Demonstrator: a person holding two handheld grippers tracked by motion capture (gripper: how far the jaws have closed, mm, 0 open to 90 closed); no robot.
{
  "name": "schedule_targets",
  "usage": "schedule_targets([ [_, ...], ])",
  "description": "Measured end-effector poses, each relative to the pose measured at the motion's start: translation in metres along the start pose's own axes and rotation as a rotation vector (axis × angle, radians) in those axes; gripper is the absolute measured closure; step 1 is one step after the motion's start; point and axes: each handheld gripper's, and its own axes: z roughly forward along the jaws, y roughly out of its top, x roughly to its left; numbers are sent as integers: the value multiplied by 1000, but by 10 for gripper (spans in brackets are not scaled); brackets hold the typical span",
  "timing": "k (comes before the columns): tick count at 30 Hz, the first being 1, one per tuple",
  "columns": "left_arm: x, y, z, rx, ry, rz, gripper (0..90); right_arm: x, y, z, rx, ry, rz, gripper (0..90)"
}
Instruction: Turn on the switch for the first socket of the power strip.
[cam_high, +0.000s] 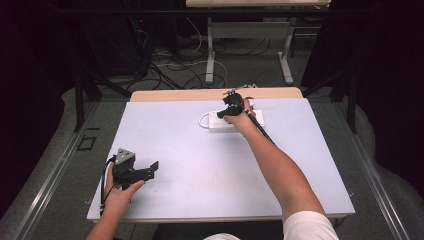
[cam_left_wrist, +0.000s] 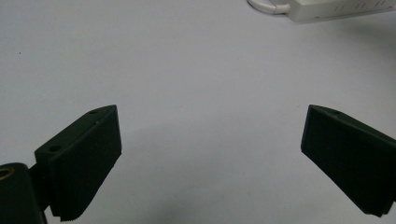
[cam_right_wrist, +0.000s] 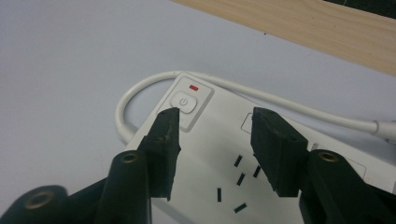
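Setting: dim room is surrounding a pale worktop, with cables lying on the floor beyond its far edge.
Power strip: white power strip is lying at the far middle of the worktop, its cord looping off the left end.
Right hand-held gripper: it is hovering over the strip with jaws parted and holding nothing, one jaw tip sitting at the edge of the power button, just below the red indicator.
Left hand-held gripper: it is resting wide open and empty over bare worktop at the near left.
Risk: the jaw tip is sitting off the button's centre, so a push is likely to slip onto the casing.
Risk two: nothing is bracing the strip, so it may slide or swing on its cord.
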Motion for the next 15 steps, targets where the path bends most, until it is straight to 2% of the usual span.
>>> schedule_targets([
  [2,0,0,0,-1,0,-2,50,2,0,-1,-13,1,8,490],
  [3,-1,0,0,-3,0,-2,50,3,0,-4,0,-2,-13,469],
  [8,-1,0,0,-4,-1,-2,51,8,0,-12,1,-11,-27,389],
  [9,-1,0,0,-4,-1,-2,51,10,0,-17,-7,-19,-45,362],
  [15,-1,0,0,-2,0,-1,51,14,-2,-30,-15,-5,-64,319],
])
